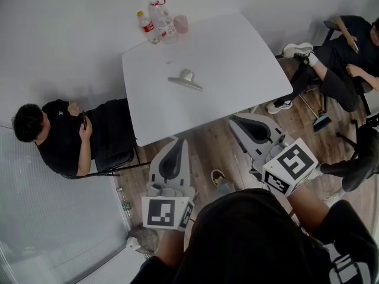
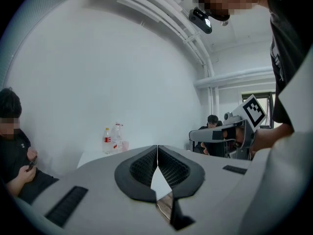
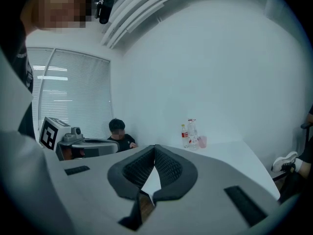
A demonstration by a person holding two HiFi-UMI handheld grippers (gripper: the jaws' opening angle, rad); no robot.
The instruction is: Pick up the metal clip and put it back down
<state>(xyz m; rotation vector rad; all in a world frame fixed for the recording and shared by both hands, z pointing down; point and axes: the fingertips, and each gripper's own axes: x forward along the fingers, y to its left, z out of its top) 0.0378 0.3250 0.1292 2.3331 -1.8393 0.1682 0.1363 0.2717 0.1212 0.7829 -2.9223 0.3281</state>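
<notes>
Metal clip (image 1: 186, 79) lies untouched on table (image 1: 249, 52), twelve o'clock from left gripper (image 1: 176, 141) and right gripper (image 1: 234, 120), both clenched empty, pickup apparently not yet begun.

metal clip (image 1: 185, 79) 1 | bottles (image 1: 148, 27) 2 | cup (image 1: 181, 23) 1 | table (image 1: 237, 58) 1

Left gripper (image 2: 157, 148): dark ribbed pads meet at the tips, nothing held between them. Beyond the jaws, white table (image 2: 95, 156) against a pale wall. Far edge of table: two plastic bottles (image 2: 112, 138), pink cup (image 2: 125, 145) just beside them. Seated person (image 2: 12, 151) at left, dark shirt, looking down at a phone (image 2: 32, 163). Right gripper (image 2: 220, 133) at right, side-on; marker cube (image 2: 254, 110) above it. Another seated person (image 2: 212, 121) behind it.
</notes>
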